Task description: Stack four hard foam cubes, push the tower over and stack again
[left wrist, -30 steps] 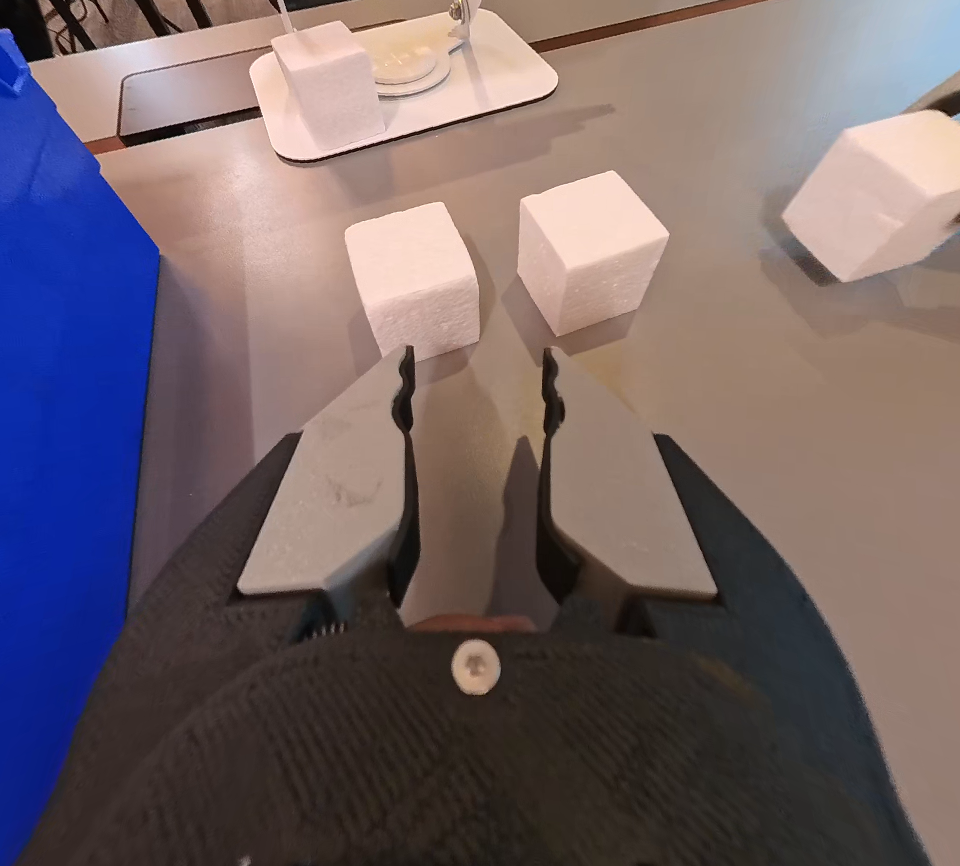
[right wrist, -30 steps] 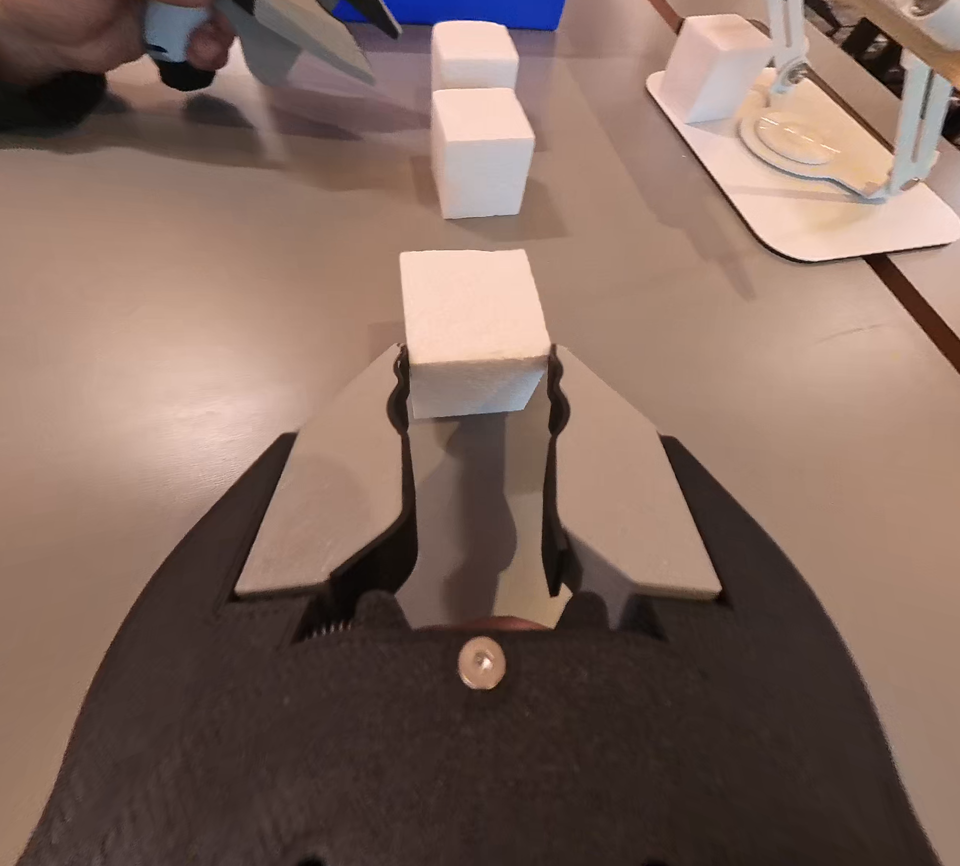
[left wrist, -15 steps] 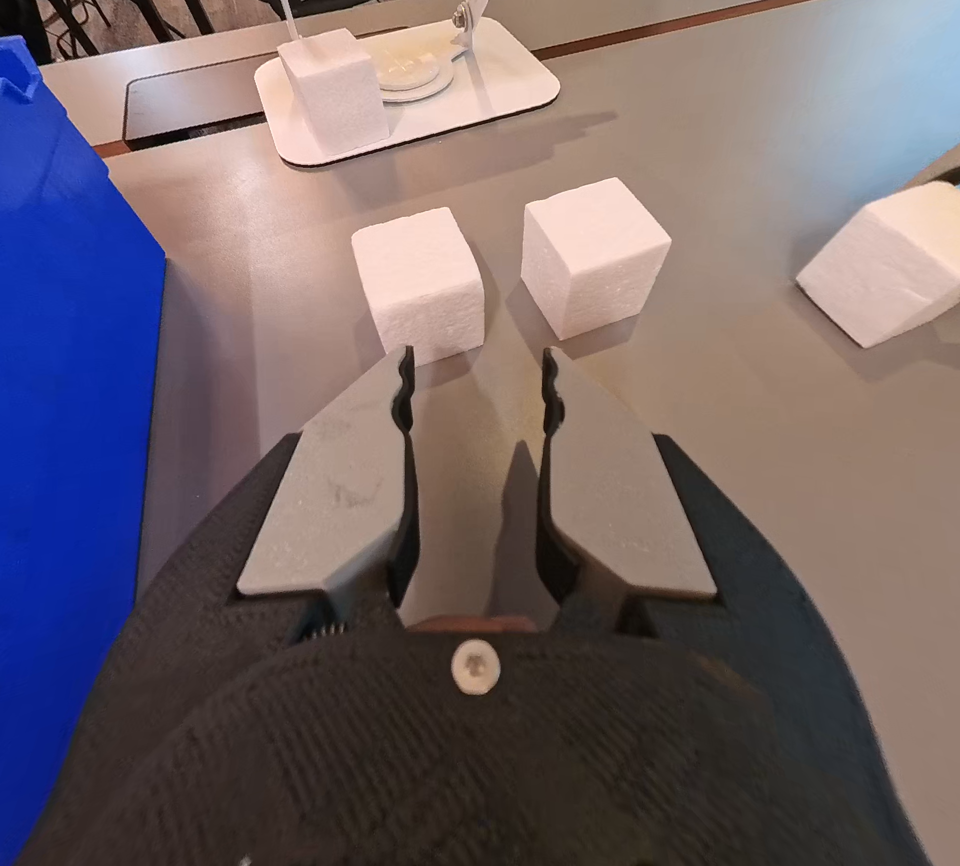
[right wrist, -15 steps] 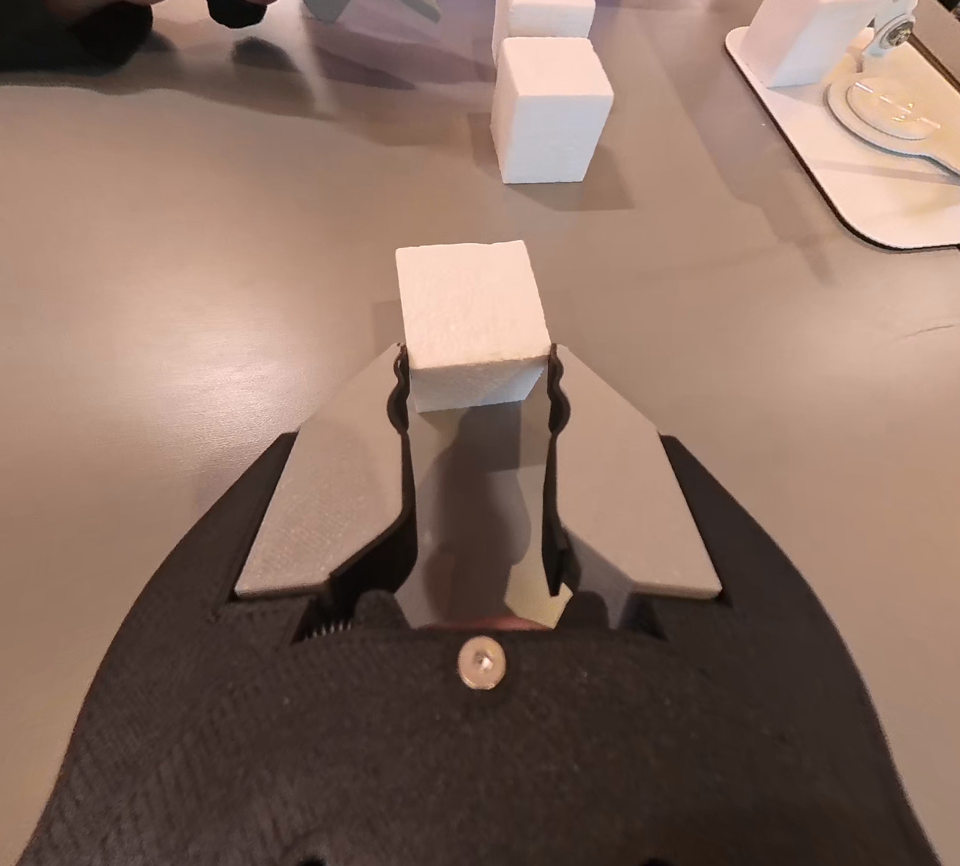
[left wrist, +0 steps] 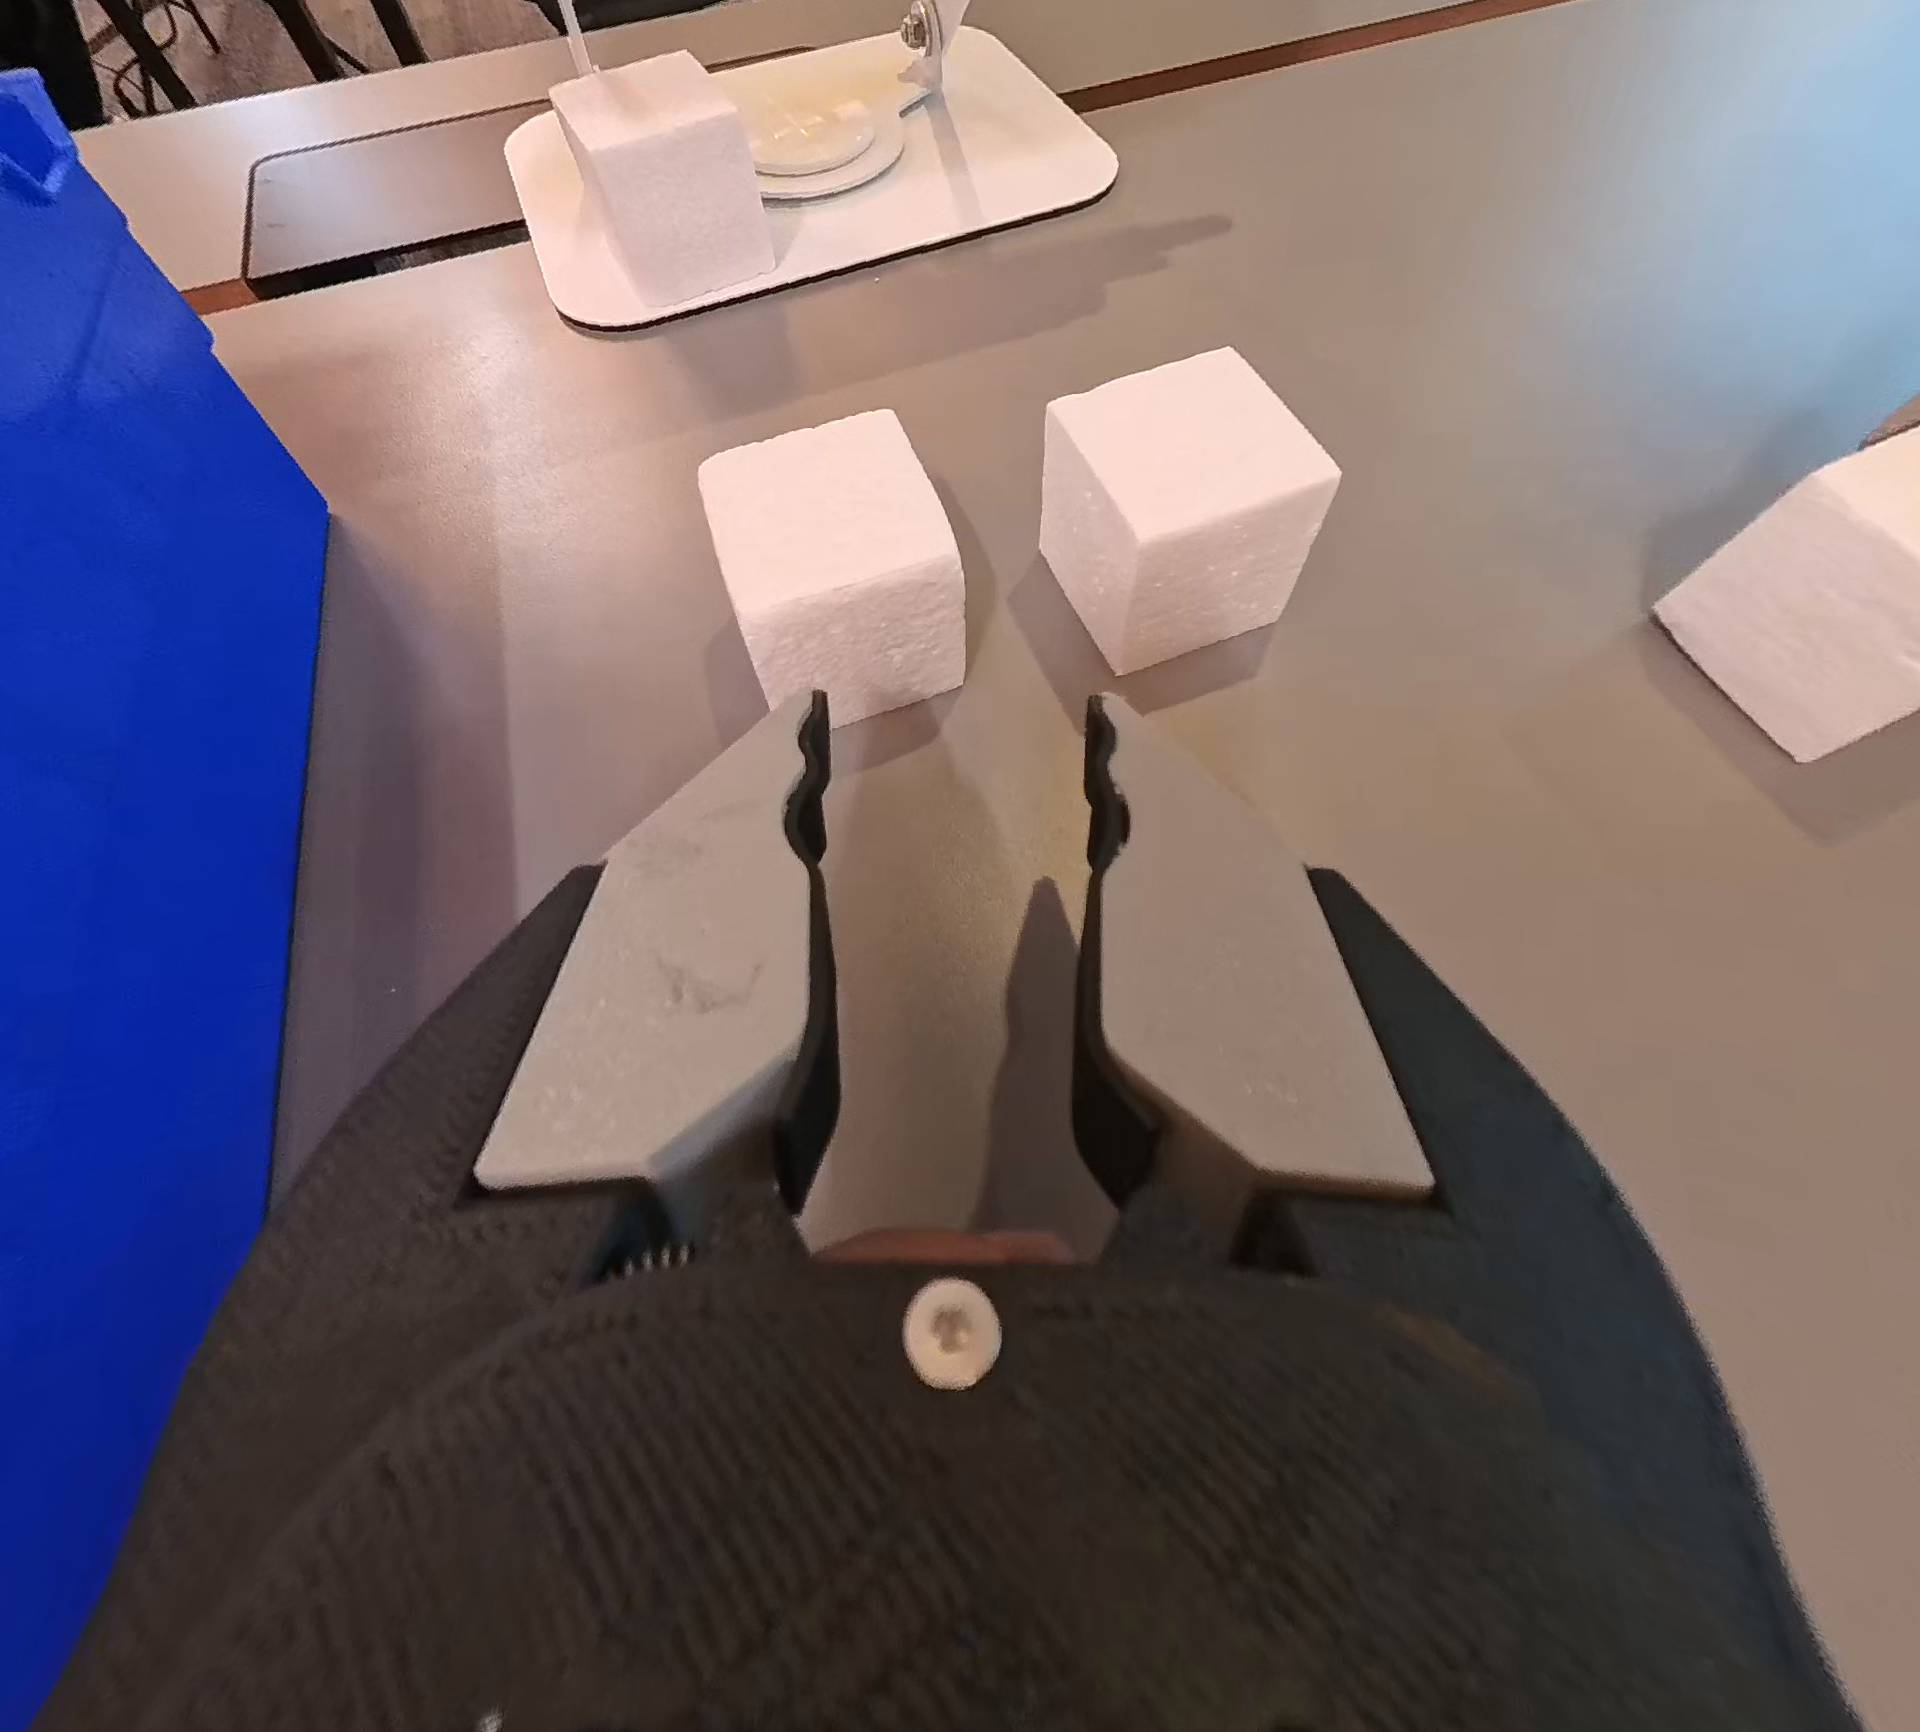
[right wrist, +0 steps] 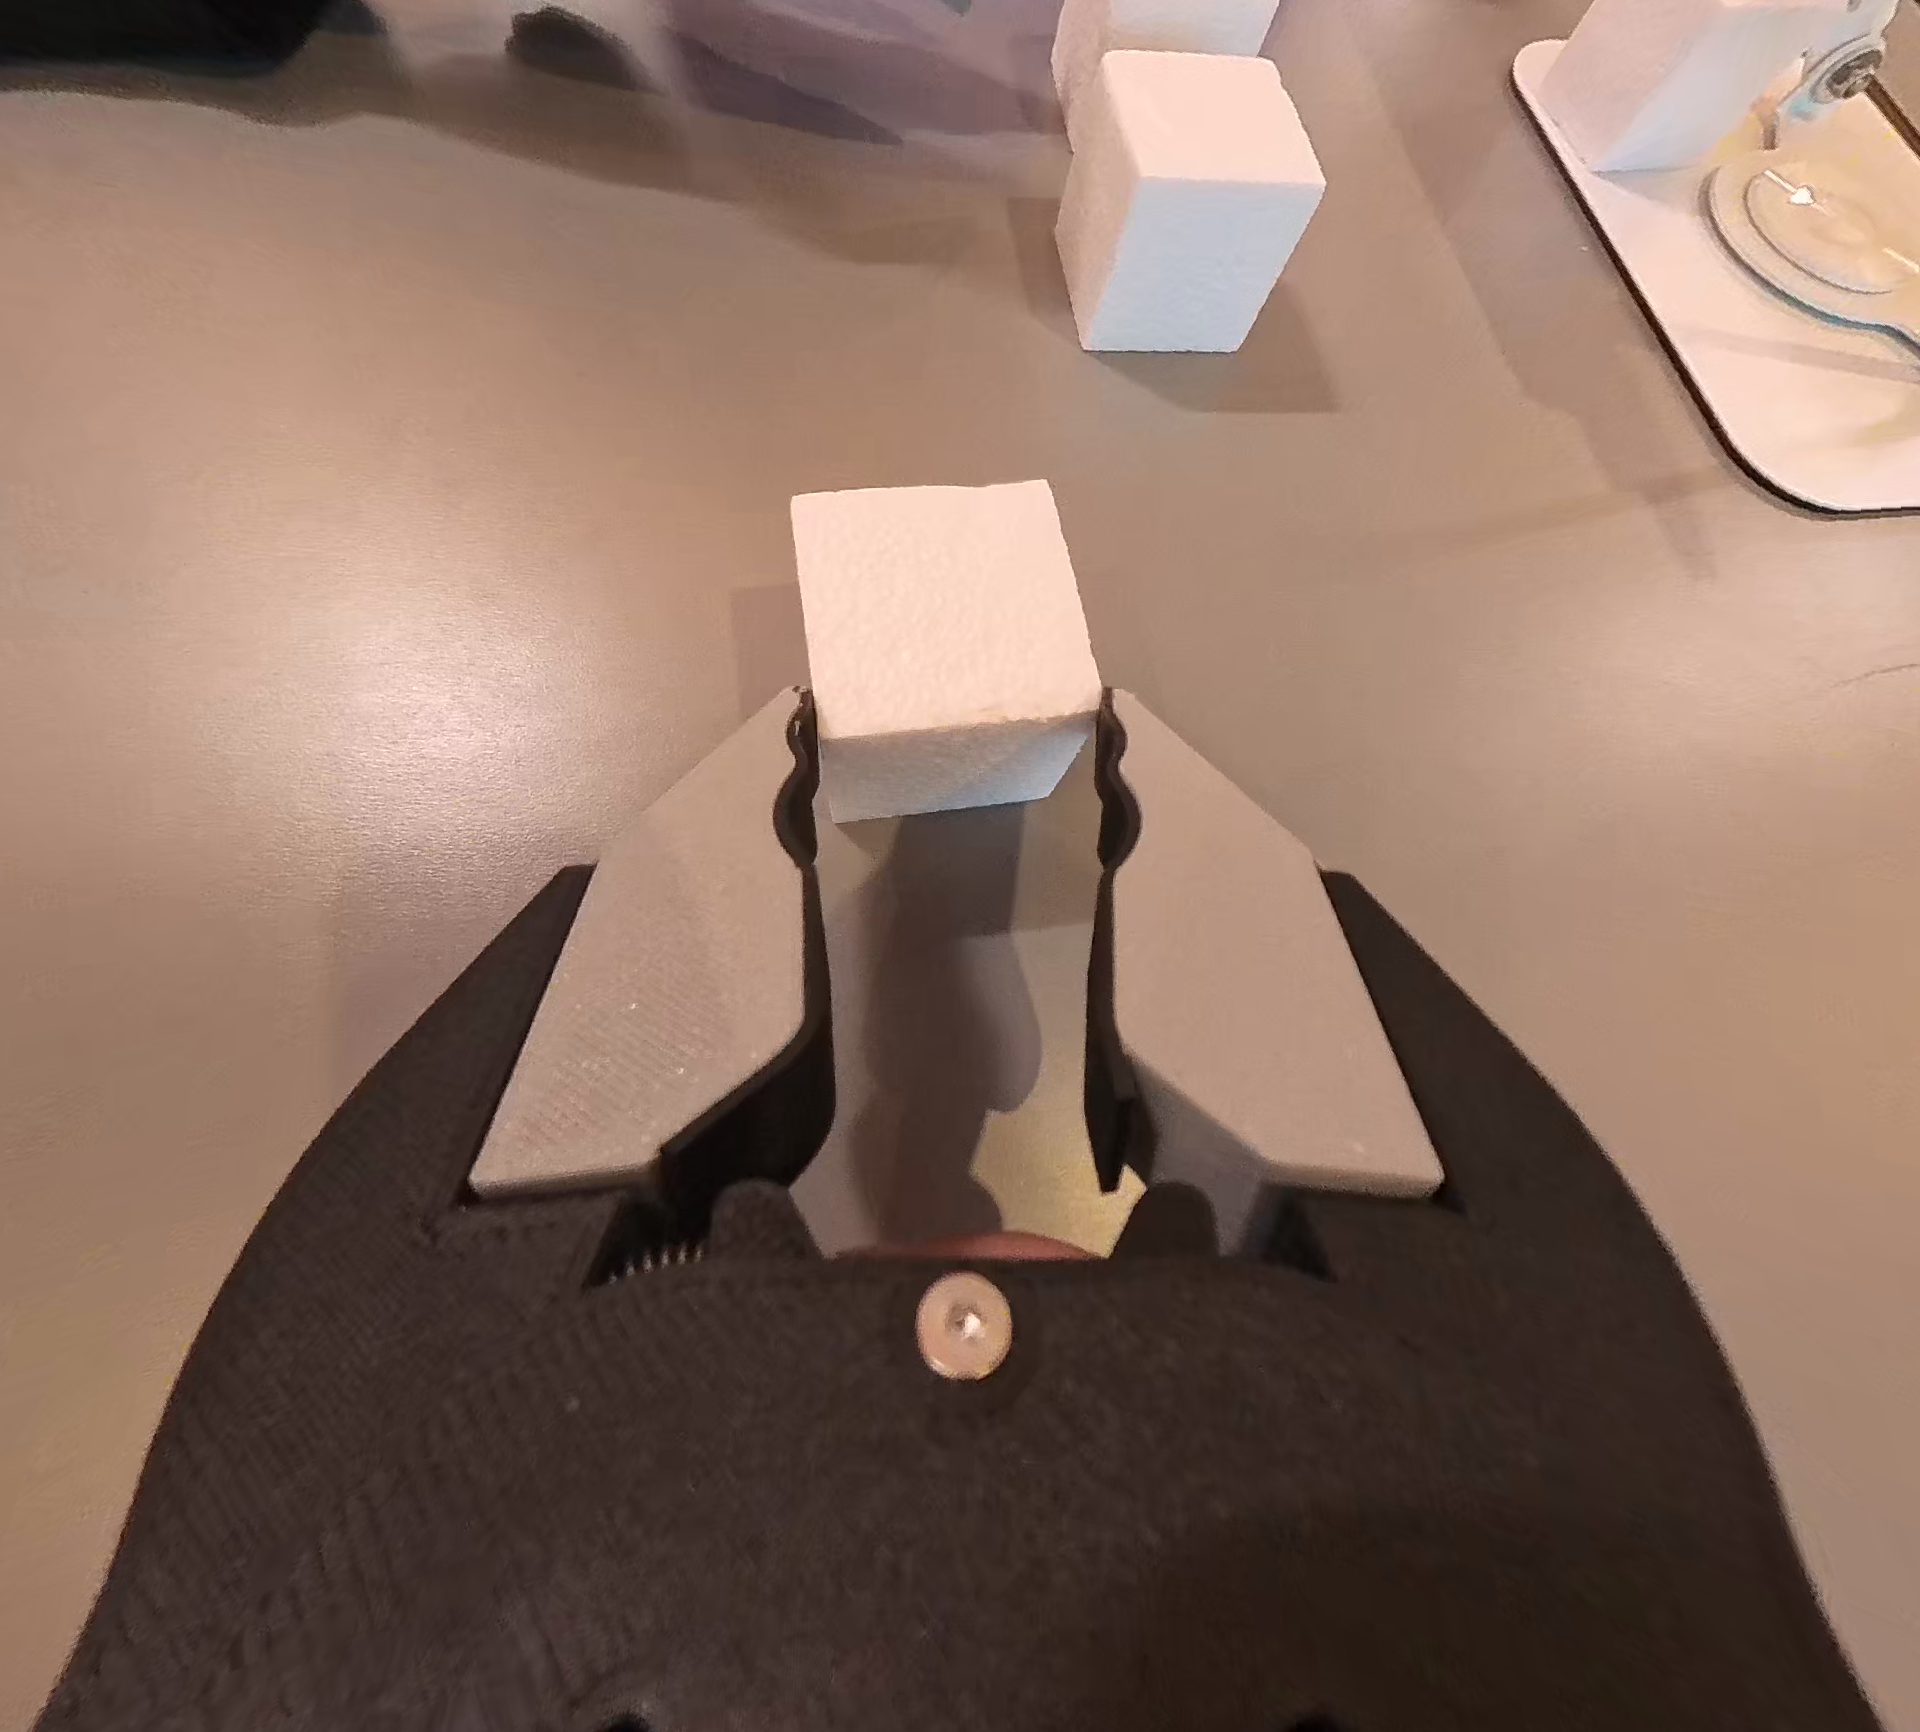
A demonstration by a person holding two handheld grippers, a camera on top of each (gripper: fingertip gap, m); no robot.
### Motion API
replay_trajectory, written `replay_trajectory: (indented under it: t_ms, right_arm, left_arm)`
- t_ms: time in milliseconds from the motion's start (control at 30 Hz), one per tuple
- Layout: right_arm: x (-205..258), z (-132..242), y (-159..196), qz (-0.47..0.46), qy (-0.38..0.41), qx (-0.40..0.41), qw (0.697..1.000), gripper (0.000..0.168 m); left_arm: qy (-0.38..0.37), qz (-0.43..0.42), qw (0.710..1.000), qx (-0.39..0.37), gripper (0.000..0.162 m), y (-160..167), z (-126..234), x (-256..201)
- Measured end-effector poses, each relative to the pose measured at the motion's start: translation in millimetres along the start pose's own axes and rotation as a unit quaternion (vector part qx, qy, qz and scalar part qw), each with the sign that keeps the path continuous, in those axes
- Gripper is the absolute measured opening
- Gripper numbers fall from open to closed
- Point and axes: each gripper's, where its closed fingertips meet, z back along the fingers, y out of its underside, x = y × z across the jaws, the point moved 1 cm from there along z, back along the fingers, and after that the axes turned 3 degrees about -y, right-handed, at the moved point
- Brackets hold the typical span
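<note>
At centre frame, the right gripper (right wrist: pixel 951 726) clamps a foam cube (right wrist: pixel 940 633), raised clear for stacking. Lower centre, the left gripper (left wrist: pixel 954 726) waits agape and empty, nearest the left cube (left wrist: pixel 836 555) of a loose pair.

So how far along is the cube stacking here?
Nothing is stacked: two cubes sit side by side on the table, a third on the lamp base. The right gripper holds the fourth; the left gripper is open and empty. All stacking remains.
</note>
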Motion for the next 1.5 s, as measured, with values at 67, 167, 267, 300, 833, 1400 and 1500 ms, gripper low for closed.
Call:
replay_trajectory:
  t_ms: [67,167,267,300,833,1400,1500]
  right_arm:
    - [0.8,-0.5,-0.2,-0.004,-0.002,0.001,1.000,0.051]
    - [1.7,-1.0,-0.6,-0.002,-0.002,0.003,1.000,0.052]
    - [2.6,-0.3,-1.3,-0.001,-0.003,0.002,1.000,0.052]
    - [2.6,0.4,-2.0,-0.002,-0.003,0.000,1.000,0.052]
    - [-12.4,30.0,-25.9,-0.024,0.029,-0.087,0.995,0.051]
    - [-15.0,40.8,-26.3,-0.025,0.052,-0.108,0.993,0.050]
    - [-16.1,41.5,-25.4,-0.026,0.054,-0.107,0.992,0.049]
  left_arm:
    - [-0.001,-0.001,1.000,-0.001,0.048,-0.4,0.2,0.3]
    - [-0.001,0.001,1.000,-0.001,0.048,-0.5,0.4,0.7]
    - [0.001,0.001,1.000,-0.001,0.048,-0.2,0.4,0.5]
    - [-0.001,0.001,1.000,0.000,0.048,0.2,0.3,1.0]
    - [0.027,0.036,0.999,0.004,0.066,-13.8,-25.3,-61.7]
    - [-0.006,0.022,0.996,0.089,0.060,-9.5,-74.4,-58.8]
    - [0.030,-0.006,0.996,0.080,0.060,-11.5,-72.1,-67.5]
